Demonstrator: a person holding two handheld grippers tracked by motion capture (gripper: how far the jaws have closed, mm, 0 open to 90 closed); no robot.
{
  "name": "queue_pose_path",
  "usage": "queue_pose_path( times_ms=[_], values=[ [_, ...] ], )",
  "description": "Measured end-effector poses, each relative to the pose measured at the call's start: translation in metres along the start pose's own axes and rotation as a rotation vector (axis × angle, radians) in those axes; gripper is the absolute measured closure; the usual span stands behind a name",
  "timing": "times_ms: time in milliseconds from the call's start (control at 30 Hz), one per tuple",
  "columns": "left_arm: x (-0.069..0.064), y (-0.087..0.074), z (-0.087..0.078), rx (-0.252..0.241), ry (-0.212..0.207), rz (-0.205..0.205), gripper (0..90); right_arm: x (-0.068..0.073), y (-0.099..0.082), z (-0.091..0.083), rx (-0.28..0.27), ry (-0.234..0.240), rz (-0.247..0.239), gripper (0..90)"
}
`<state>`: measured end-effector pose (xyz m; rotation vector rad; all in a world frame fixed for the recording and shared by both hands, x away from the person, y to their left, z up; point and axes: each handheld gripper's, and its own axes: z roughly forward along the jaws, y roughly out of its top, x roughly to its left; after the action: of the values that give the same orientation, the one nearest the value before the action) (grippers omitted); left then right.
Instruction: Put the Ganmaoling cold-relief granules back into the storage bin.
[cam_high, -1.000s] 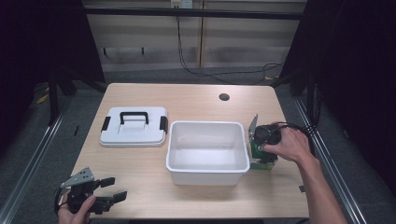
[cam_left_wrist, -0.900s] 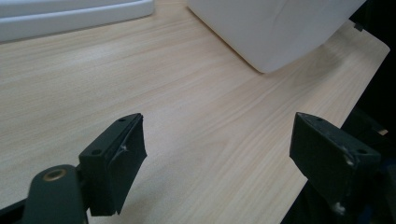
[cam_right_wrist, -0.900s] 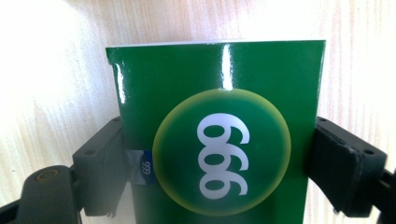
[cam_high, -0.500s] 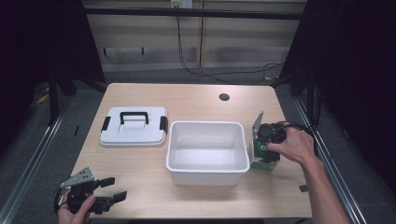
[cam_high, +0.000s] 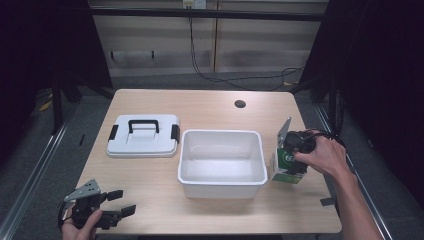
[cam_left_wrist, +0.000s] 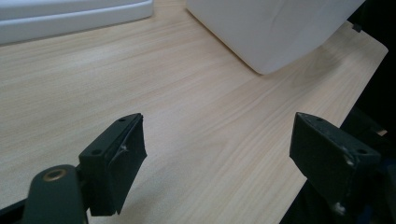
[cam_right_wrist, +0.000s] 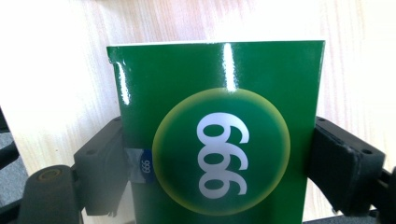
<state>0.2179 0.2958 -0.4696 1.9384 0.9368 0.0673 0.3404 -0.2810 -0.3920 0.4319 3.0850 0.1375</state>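
The right gripper (cam_high: 289, 161) has its jaws clenched on the flat sides of a green box (cam_right_wrist: 217, 135) marked 999, standing on the bench (cam_high: 210, 107) just beside the right wall of the open white bin (cam_high: 221, 184). The glossy carton looks light but slick and crushable — a firm grip low on its flat faces suits it. The left gripper (cam_high: 120, 202) rests near the bench's front edge — jaws released, grasping nothing.

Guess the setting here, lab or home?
Likely a lab recording bench: a bare wooden table on a metal frame, dark curtains at both sides, loose cables on the floor behind.
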Motion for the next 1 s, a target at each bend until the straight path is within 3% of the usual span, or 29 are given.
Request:
queue_pose_path(
  times_ms=[333,433,633,833,1000],
  values=[
    [0.000,0.000,0.000,-0.003,-0.001,0.000,18.3,0.001,-0.002,-0.014,-0.029,0.011,0.018,15.4],
    [0.000,0.000,0.000,-0.004,-0.002,0.000,18.3,0.002,-0.007,-0.021,-0.070,0.005,0.036,15.4],
    [0.000,0.000,0.000,-0.001,0.000,-0.001,18.3,0.004,-0.013,-0.030,-0.102,0.003,0.040,15.6],
    [0.000,0.000,0.000,0.000,0.000,0.000,18.3,0.010,-0.019,-0.039,-0.155,-0.035,0.062,15.7],
    [0.000,0.000,0.000,0.002,0.002,0.000,18.3,0.015,-0.026,-0.045,-0.215,-0.020,0.092,15.6]
  ],
)
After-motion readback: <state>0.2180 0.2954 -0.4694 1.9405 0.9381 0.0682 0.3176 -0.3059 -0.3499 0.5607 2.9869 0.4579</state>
